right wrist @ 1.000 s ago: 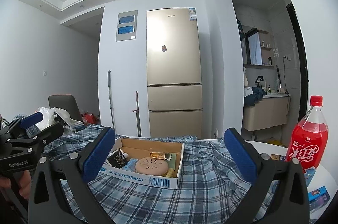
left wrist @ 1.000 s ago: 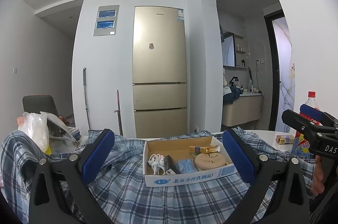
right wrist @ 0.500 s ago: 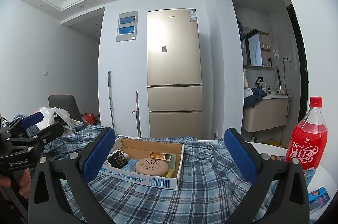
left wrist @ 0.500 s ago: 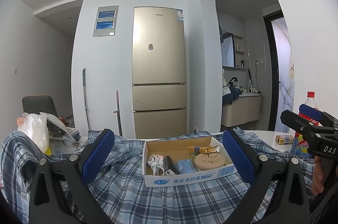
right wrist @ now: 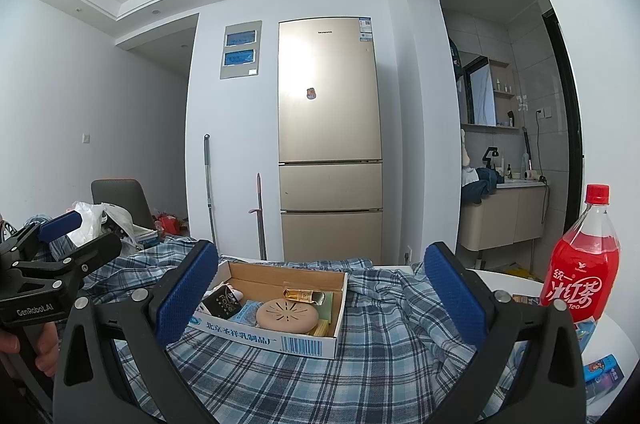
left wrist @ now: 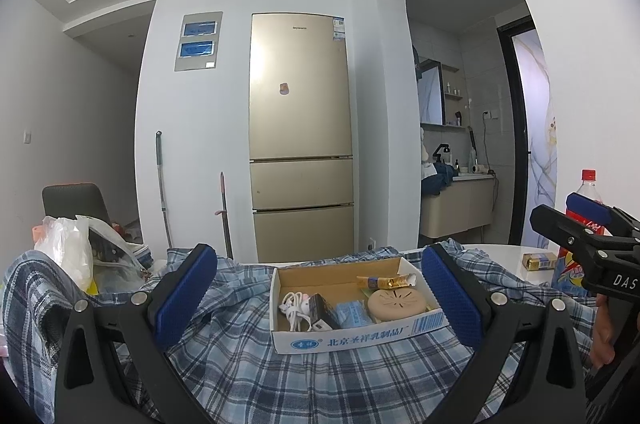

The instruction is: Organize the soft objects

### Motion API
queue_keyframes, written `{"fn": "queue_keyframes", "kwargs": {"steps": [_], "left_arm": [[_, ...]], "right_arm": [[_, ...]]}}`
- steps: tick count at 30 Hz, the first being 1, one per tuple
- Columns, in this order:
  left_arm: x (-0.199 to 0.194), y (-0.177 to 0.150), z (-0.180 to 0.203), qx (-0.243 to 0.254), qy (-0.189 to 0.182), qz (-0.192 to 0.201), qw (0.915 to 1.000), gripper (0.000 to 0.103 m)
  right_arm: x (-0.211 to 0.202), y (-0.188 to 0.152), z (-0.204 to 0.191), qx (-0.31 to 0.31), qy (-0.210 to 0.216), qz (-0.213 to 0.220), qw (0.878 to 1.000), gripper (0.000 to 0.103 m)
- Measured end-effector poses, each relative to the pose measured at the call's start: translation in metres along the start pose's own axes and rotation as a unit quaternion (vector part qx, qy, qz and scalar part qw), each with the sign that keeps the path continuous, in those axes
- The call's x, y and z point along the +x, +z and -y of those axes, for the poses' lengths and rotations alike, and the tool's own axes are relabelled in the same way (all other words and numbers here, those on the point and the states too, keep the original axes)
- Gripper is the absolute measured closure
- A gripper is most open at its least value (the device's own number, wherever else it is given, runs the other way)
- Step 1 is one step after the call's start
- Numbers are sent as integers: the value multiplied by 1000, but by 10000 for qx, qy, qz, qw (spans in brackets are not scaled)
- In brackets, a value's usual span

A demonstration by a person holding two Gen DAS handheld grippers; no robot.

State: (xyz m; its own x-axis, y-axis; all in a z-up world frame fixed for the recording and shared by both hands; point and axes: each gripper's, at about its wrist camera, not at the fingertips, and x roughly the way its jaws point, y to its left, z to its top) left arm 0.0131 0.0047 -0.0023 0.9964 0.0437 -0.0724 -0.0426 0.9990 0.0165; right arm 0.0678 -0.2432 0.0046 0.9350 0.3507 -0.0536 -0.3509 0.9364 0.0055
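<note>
Blue-and-white plaid shirt (left wrist: pixel 248 364) lay rumpled across the white table (right wrist: pixel 616 340), creased and bunched at its far edge. An open cardboard box (right wrist: pixel 280 336) of small items sat on top of the cloth. Left gripper (left wrist: pixel 320 298) and right gripper (right wrist: pixel 322 298) were both held above the shirt, jaws wide apart, gripping nothing

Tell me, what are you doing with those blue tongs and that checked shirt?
A person holds a pair of tongs in each hand, and both the left tongs and right tongs are open, gripping nothing. They hover over a blue checked shirt spread on the table. A cardboard box of small odds and ends sits on the shirt, between the tongs. A red drink bottle stands to the right. The shirt is not yet folded.
</note>
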Motion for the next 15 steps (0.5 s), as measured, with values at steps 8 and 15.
{"fn": "queue_keyframes", "kwargs": {"steps": [8, 15], "left_arm": [[1, 0, 0, -1, 23, -26, 10000, 0], [1, 0, 0, 10, 25, -25, 10000, 0]], "right_arm": [[-3, 2, 0, -6, -3, 55, 10000, 0], [-5, 3, -1, -45, -5, 78, 10000, 0]]}}
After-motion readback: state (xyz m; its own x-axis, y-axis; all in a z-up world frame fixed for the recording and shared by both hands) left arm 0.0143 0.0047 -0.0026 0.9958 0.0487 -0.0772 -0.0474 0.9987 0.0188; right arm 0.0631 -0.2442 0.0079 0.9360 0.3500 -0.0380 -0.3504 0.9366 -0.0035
